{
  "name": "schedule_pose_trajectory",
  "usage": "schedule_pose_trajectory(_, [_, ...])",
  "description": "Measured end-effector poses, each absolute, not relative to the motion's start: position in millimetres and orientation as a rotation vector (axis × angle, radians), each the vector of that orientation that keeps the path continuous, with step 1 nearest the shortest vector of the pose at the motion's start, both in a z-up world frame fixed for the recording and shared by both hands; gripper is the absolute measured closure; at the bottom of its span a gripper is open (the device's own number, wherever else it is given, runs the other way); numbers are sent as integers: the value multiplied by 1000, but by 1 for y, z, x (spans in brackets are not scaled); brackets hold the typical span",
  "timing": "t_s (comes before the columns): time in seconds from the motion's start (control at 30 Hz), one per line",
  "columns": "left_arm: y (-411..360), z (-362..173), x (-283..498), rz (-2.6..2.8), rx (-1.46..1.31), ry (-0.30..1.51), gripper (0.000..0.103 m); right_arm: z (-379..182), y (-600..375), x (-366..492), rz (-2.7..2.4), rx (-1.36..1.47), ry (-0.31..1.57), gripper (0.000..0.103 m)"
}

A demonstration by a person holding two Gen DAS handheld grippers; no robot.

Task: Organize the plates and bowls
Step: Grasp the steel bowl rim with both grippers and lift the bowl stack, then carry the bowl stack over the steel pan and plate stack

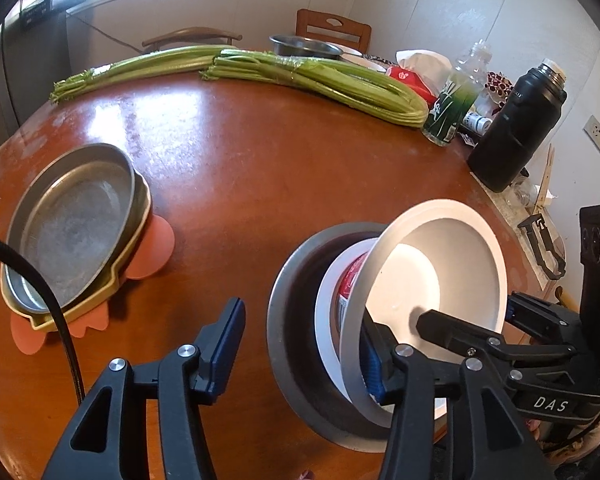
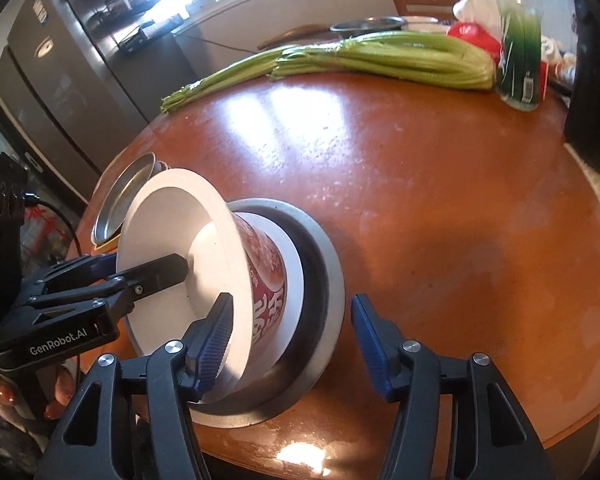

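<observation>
Table was glossy red-brown w/ pale scuffs. At its near edge sat a grey metal plate, w/ a white bowl on it, red-and-white print on the outside; at the table's left, grey metal plates on a yellow-olive tray over salmon-pink mats. At the table's far side: green celery, black flask, green-labelled clear bottle; gripper pads were blue, ribbed.
</observation>
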State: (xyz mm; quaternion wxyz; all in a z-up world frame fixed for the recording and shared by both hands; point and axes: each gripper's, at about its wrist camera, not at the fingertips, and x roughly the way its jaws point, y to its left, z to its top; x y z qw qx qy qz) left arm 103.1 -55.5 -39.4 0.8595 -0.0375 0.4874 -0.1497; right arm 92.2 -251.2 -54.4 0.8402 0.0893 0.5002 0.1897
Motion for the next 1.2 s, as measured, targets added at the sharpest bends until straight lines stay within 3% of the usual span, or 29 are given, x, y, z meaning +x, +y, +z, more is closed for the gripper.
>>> schedule_pose_trajectory(0.57, [-53,-52,105,-401,-209,1068,50,-63,-250,93,471,269,1099,40])
schedule_pose_trajectory(1.2, [38,20,113,-254,-235,903,50,-1,-165,131,633,214,988,40])
